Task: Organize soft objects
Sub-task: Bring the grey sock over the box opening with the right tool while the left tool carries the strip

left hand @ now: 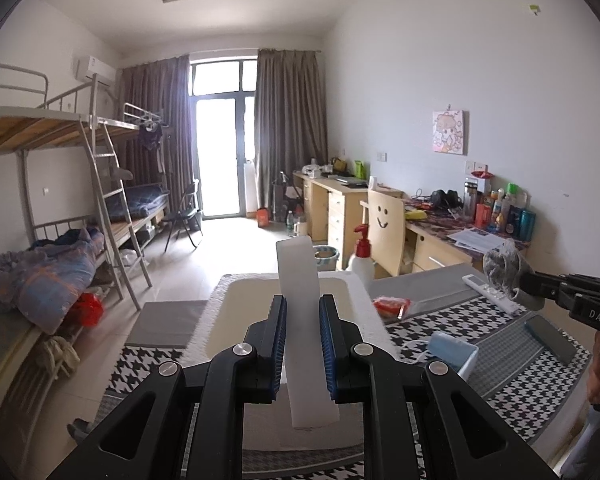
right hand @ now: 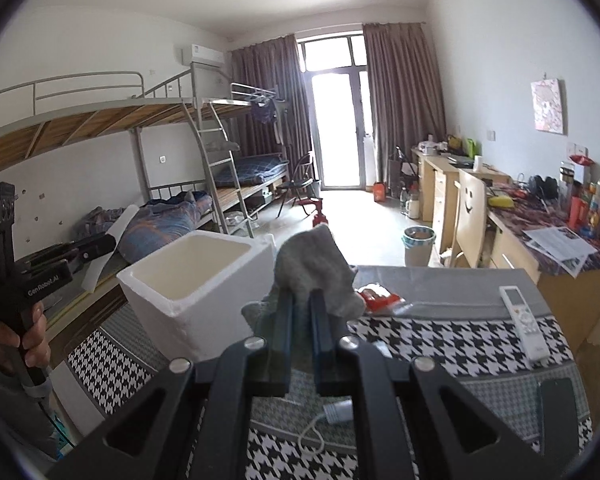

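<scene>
walls: we see plain white (left hand: 420,60)
floor: pale tiles (left hand: 236,248)
left: metal bunk beds (left hand: 100,152)
far end: bright glass door (left hand: 224,148), brown curtains (left hand: 290,120)
right: wooden desks (left hand: 332,204)

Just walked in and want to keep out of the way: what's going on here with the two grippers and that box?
A person is tidying soft things on the houndstooth-covered table, a handheld gripper in each hand. The left gripper is clamped on a flat white foam strip, held above the open white foam box. The right gripper is shut on a bunched grey cloth, lifted off the table beside the box. A remote control, a red packet and a phone lie on the table.
</scene>
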Demonstrator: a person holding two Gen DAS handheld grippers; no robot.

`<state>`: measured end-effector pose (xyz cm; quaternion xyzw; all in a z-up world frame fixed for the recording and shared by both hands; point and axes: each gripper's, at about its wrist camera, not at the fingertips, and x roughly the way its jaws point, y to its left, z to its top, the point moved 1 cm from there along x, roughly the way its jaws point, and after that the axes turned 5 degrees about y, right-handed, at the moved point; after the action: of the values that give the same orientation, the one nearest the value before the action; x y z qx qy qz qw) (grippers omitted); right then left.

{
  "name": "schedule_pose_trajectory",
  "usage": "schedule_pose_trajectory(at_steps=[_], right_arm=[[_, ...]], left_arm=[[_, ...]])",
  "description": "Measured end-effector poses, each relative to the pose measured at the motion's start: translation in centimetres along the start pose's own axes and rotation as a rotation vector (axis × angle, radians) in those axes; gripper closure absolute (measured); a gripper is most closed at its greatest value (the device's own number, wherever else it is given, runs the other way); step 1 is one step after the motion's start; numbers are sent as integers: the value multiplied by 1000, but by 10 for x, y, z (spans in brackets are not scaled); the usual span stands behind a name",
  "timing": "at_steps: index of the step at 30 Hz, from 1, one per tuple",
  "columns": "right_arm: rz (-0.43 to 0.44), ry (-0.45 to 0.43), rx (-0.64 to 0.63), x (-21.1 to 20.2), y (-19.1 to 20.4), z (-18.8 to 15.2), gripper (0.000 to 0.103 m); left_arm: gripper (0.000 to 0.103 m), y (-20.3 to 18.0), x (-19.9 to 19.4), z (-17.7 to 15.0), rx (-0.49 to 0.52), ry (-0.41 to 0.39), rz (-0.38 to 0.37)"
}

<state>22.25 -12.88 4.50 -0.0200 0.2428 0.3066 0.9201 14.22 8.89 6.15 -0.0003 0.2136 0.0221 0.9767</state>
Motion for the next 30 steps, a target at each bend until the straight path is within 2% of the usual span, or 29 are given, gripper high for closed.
schedule_pose_trajectory(at_steps=[15, 30], right_arm=[[-7, 42, -30, 42, 19, 25, 93], [68, 61, -88, 79, 55, 47, 93]], left_arm=[[85, 31, 16, 5, -4, -5, 16], [85, 57, 26, 6, -23, 7, 9]])
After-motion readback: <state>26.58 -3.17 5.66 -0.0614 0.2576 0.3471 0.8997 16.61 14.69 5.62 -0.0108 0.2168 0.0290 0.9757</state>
